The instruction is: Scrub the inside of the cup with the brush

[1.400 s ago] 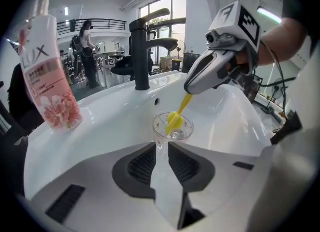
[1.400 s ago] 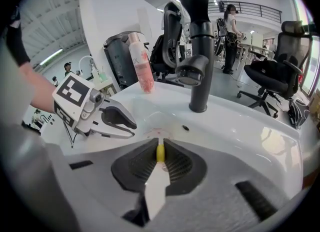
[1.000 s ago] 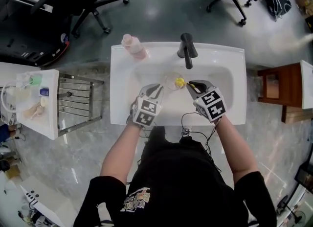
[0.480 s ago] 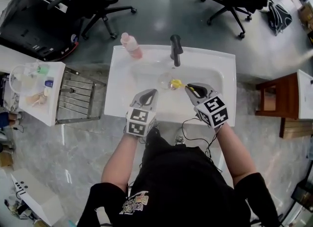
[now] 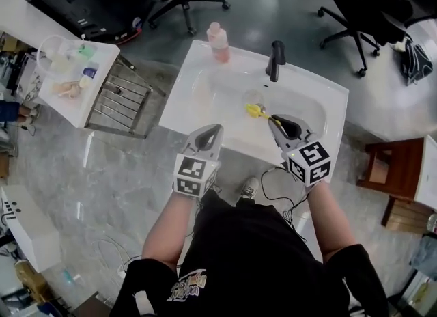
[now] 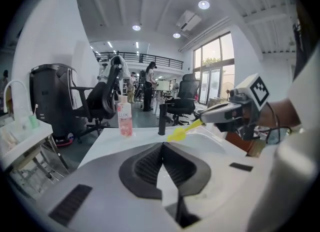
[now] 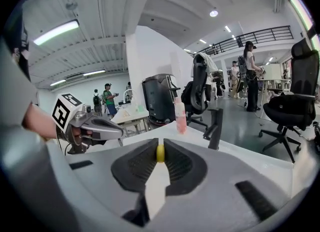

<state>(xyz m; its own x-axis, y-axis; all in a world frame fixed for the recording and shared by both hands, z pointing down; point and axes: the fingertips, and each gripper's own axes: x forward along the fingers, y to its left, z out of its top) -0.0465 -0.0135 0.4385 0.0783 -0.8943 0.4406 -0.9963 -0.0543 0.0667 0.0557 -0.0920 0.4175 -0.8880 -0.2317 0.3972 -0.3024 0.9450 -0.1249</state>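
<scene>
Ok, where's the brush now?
Head view: the brush is clamped in the right gripper, its yellow head over the sink basin, near the black faucet.

Left tool (image 5: 213, 130) jaws together and empty, right tool (image 5: 276, 120) clamped on yellow brush (image 5: 254, 111), bare forearms (image 5: 166, 223) reaching forward

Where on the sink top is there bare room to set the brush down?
Bare: the left sink ledge in front of the pink bottle, and the ledge right of the faucet. Crowded: mid-basin, with cup and brush.
</scene>
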